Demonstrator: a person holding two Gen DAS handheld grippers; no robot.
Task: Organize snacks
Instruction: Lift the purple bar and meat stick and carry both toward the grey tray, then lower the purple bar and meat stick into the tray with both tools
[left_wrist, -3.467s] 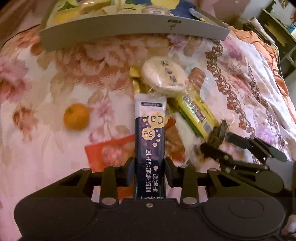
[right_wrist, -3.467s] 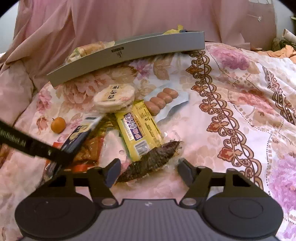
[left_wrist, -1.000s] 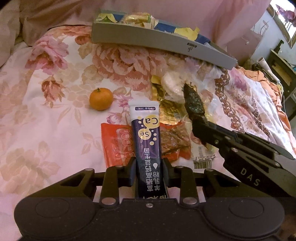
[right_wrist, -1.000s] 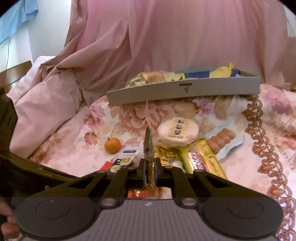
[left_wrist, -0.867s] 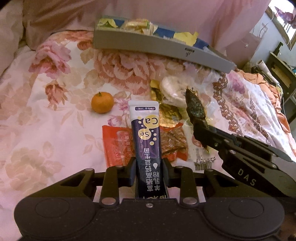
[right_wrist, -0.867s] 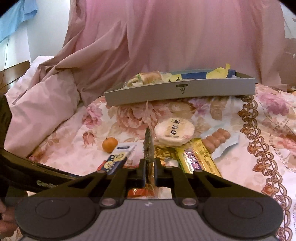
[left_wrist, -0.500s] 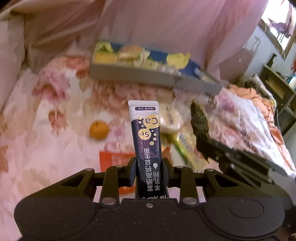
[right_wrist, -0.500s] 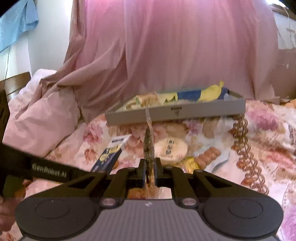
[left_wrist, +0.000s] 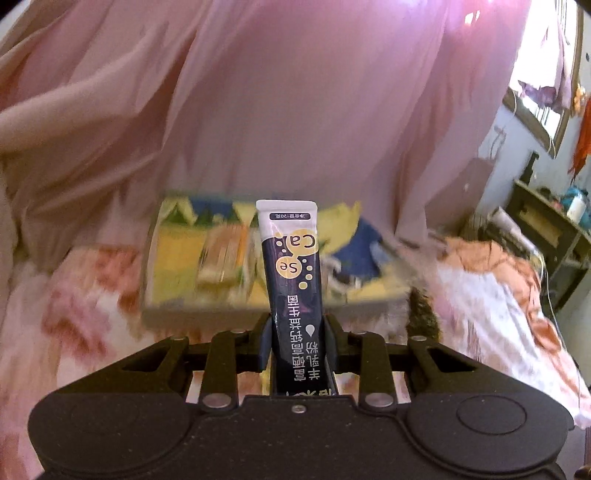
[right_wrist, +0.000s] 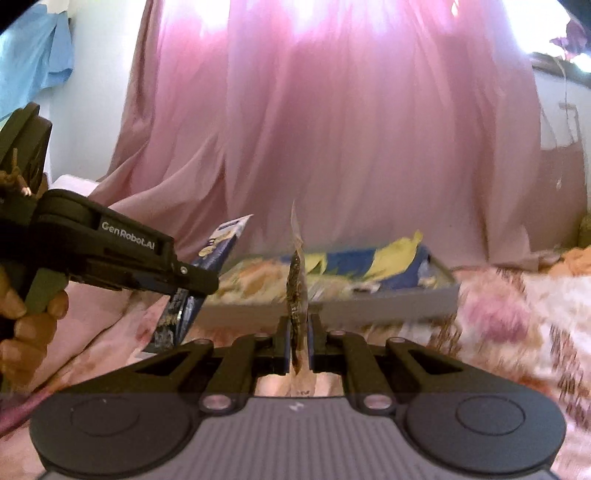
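Pink curtain (right_wrist: 332, 129) hanging behind floral bed (left_wrist: 74, 295). Left hand-held gripper (left_wrist: 297, 341) clamping dark sachet (left_wrist: 293, 280); right hand-held gripper (right_wrist: 297, 341) pinching dried-snack packet (right_wrist: 295, 288) edge-on. Both heading toward grey tray (right_wrist: 369, 302) at bed's far edge, probably for drop-in.

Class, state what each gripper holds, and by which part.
Left gripper: dark sachet, by its lower end. Right gripper: brown snack packet, near its lower end.

The tray (right_wrist: 388, 301) sat on the bedspread (right_wrist: 517, 325), before the curtain (right_wrist: 332, 129). Packets, blurred, seemingly lay in it. A shelf (left_wrist: 546, 229) stood far right.
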